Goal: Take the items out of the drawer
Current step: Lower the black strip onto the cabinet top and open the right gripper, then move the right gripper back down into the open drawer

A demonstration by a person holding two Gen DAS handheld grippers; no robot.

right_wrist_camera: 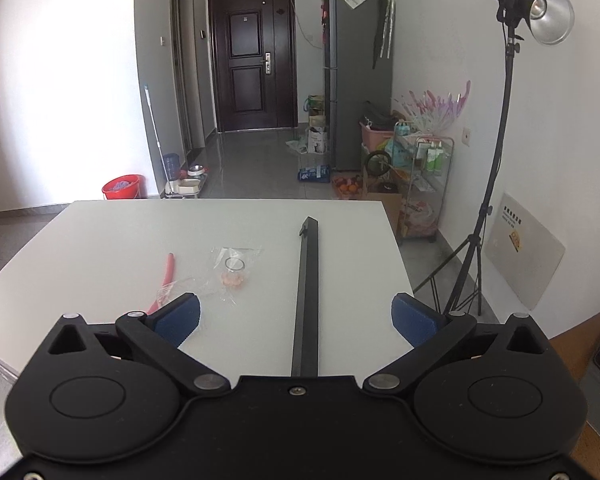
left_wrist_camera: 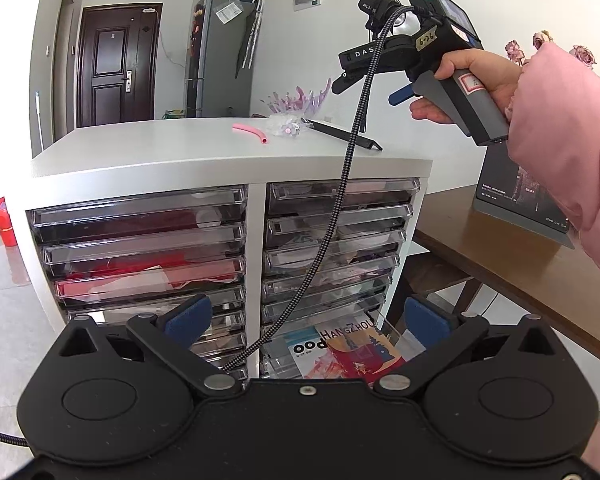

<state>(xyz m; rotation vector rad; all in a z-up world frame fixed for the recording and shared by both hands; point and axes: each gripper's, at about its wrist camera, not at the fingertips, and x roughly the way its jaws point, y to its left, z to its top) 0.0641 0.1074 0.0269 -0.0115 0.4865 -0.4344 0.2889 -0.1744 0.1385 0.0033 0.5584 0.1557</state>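
On top of the drawer cabinet [left_wrist_camera: 228, 160]: three items out, more left inside.
Pink tube [right_wrist_camera: 168, 270], bagged ring item [right_wrist_camera: 234, 270] and long black bar [right_wrist_camera: 306, 300] lie on the cabinet top, apart from each other. Low in the cabinet's right column one drawer [left_wrist_camera: 388, 332] stands pulled out, with a printed booklet [left_wrist_camera: 352, 350] inside. Left gripper [left_wrist_camera: 306, 322] is spread wide and empty, facing that drawer. Right gripper [right_wrist_camera: 296, 316] is also wide and empty, above the cabinet top with the bar between its jaws, not clamped. My read: partway done; booklet looks next.
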